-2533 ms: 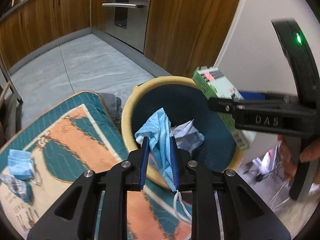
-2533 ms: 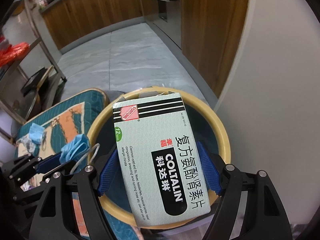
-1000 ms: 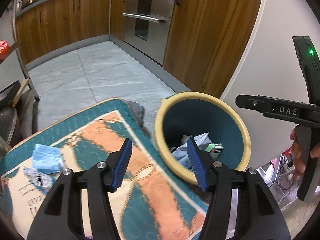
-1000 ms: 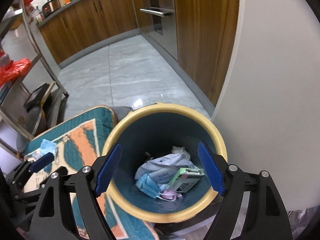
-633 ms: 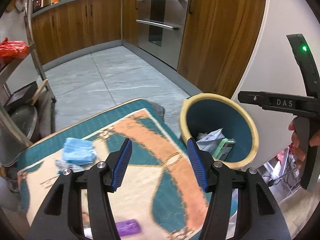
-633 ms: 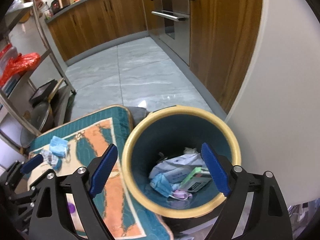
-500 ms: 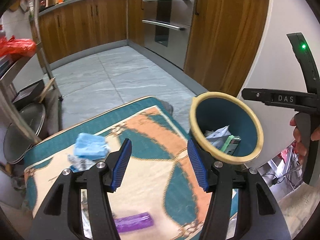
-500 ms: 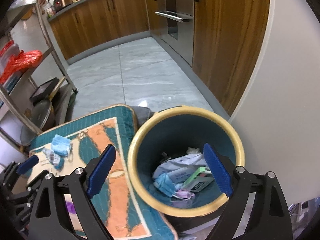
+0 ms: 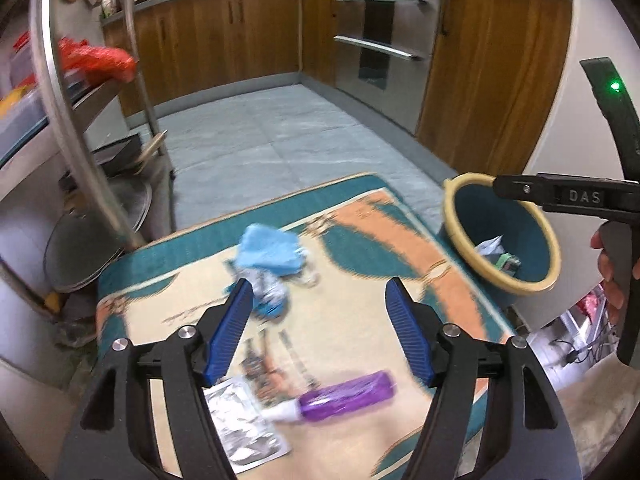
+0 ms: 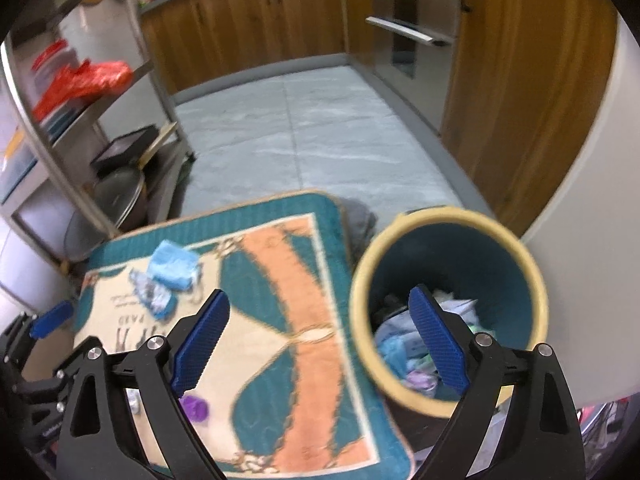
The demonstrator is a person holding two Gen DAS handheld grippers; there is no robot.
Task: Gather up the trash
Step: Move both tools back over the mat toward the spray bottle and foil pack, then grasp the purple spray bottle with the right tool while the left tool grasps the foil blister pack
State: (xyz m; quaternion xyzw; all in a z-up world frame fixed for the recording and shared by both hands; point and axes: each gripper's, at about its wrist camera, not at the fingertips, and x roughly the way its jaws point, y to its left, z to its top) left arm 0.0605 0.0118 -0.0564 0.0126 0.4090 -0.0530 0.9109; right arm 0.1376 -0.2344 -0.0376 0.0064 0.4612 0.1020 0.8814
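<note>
Opening wider and empty, the left hand-held gripper (image 9: 318,328) hung nearer the purple bottle (image 9: 346,394), lying left-right just below.

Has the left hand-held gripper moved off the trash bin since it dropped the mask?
Yes. The left hand-held gripper, jaws opening and empty, has swung away from the trash bin, now at its right, and sits over the mat near the blue mask.

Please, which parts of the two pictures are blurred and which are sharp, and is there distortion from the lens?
Left wrist view: the left gripper fingers look sharp, while the mat, blue mask and purple bottle are smeared by motion. Right wrist view: the bin rim and mat pattern are soft. Both views bend straight lines, such as the shelf posts, and darken at the corners.
</note>
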